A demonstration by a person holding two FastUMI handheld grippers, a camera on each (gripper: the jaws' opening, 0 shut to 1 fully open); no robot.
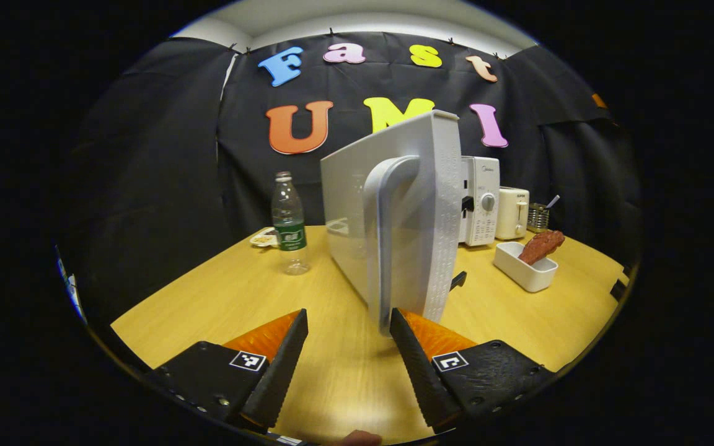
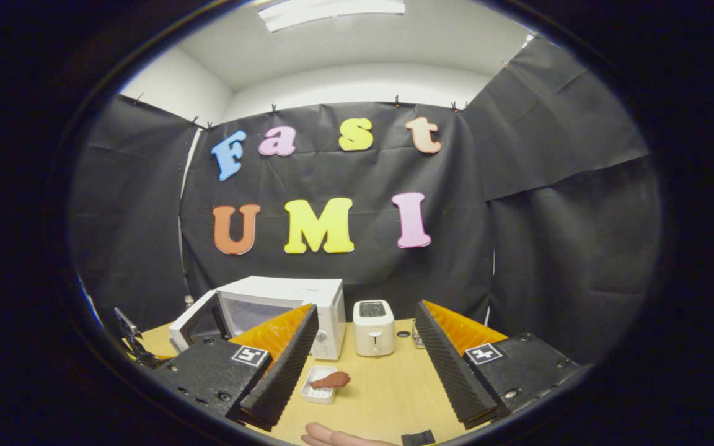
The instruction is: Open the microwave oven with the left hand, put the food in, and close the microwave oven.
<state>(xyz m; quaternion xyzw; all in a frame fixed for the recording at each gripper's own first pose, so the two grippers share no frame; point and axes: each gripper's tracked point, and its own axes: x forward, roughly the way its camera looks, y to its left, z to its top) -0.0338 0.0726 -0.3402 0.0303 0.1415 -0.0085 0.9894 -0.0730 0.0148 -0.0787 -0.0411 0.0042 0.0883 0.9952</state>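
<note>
Left gripper (image 1: 348,334) fingers wide, just before swung-open microwave door (image 1: 394,210); door hides cavity. Right gripper (image 2: 363,347) wide, chicken drumstick (image 2: 330,380) in white tray (image 2: 315,394) beyond.

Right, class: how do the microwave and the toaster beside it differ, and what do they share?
The microwave is the wider, bigger box; the toaster is narrow and upright. The microwave's door stands swung open; the toaster has no door, only a slotted top. Both are white and stand on the wooden table.

It was a staged recording booth, not a real kitchen: black cloth (image 2: 549,204) hung as walls under an office ceiling light (image 2: 332,11), with a microwave (image 2: 282,306), toaster (image 2: 373,327) and water bottle (image 1: 288,224) on a wooden table (image 1: 518,316).
</note>
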